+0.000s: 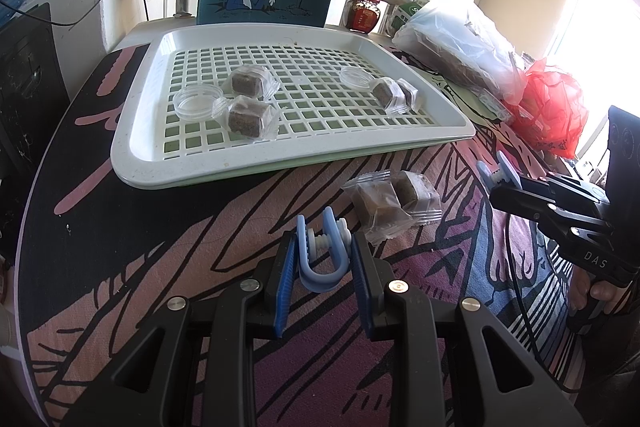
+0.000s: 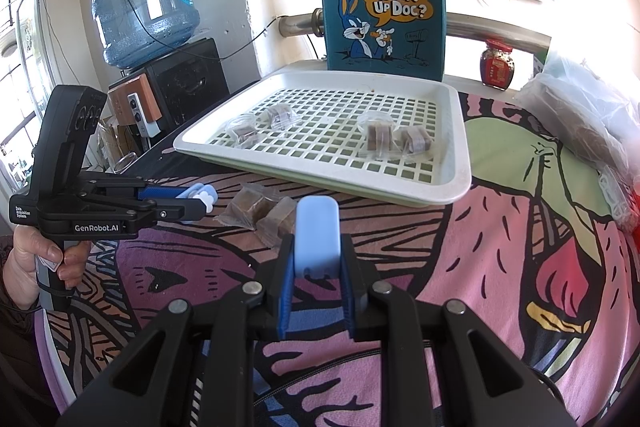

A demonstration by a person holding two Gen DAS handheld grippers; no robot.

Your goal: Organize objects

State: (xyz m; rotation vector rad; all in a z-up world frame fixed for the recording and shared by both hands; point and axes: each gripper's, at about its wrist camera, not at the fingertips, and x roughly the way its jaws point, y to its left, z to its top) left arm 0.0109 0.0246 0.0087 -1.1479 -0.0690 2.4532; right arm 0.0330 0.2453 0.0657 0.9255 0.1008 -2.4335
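L tool (image 1: 324, 259): jaws part-closed, clamped on a light-blue clip, pitched down fwd. R tool (image 2: 316, 259): jaws tight on a light-blue clip, also angled down. A hand (image 2: 36, 263) wraps L tool's grip; R hand's fingers (image 1: 596, 293) on the other handle.

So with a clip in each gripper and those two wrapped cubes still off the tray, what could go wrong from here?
1. The left gripper pinches its light blue clip only by the arms; a knock could twist it loose.
2. The two wrapped cubes lie on the cloth right ahead of that clip, so it may shove rather than catch them.
3. Their clear wrappers overlap, so both could lift together. The right gripper is also full with its own clip.
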